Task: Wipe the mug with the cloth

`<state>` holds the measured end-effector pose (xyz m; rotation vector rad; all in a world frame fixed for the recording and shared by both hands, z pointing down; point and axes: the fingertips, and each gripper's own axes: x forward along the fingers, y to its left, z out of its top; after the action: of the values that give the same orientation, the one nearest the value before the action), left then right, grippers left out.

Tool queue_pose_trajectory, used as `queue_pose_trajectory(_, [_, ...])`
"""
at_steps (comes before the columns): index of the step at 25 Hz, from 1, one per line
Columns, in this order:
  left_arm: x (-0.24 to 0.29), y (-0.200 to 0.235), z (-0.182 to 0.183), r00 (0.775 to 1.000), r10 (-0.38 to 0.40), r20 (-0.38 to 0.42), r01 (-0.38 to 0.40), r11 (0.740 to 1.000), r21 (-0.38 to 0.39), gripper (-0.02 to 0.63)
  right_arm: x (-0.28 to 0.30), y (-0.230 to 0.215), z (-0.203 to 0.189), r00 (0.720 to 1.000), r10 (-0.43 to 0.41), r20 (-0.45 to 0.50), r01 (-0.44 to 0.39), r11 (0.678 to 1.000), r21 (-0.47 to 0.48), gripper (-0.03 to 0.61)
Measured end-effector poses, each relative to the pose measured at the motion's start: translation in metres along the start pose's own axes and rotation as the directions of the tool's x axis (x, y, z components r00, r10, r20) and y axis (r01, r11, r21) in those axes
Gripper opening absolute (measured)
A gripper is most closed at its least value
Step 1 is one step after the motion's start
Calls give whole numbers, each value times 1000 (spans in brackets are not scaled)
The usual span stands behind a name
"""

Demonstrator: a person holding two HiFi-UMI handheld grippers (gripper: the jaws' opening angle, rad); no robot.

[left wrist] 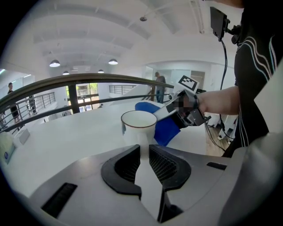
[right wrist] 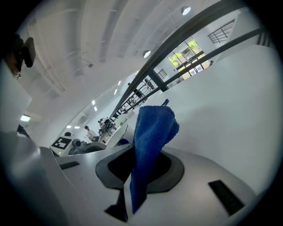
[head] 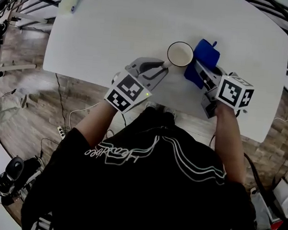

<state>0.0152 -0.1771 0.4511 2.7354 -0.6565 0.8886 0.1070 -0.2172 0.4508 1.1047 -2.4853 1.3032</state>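
Mug [head: 180, 54] steadied, cloth [head: 207, 53] held alongside.
Mug is clamped by left gripper [head: 162, 65], cloth pinched by right gripper [head: 199, 70]; light wiping pressure is advised.

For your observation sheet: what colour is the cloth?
Blue; the cloth shows best in the right gripper view.

A white table [head: 116, 29] is seen standing on a wooden floor [head: 30, 102]. A pale packet [head: 71, 3] is laid at the table's far left corner. Beside the table's near edge, cables [head: 59, 97] and a white power strip [head: 61, 131] are spread on the floor. Beyond the table, a dark railing [left wrist: 66, 83] and ceiling lamps [left wrist: 55, 64] are seen.
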Motion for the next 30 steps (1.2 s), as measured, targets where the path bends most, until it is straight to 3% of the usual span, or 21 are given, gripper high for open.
queue_pose_trajectory(10, [-2,1,-2,1000,4,12,-4,1000,-12,67,14,-9,-6,990,-22,-142,8,995,-101,54])
queue_pose_trajectory(17, [-3,3,-1,1000,21,2,-21,1000,19,69,-4,-10,3,988,9,-152,-28,992,-120,54])
queue_pose_trajectory(21, [-3,4,-1,999,38,-8,-37,998,58,69,-21,-13,6,991,48,-129,-57,996,-67,54])
queue_pose_trajectory(24, [-2,5,-2,999,41,-16,-40,996,78,69,-28,-6,8,988,119,-101,-123,992,-34,54])
queue_pose_trajectory(30, [0,12,1,999,37,-30,-33,991,129,67,-35,7,19,967,222,-121,-231,971,-65,54])
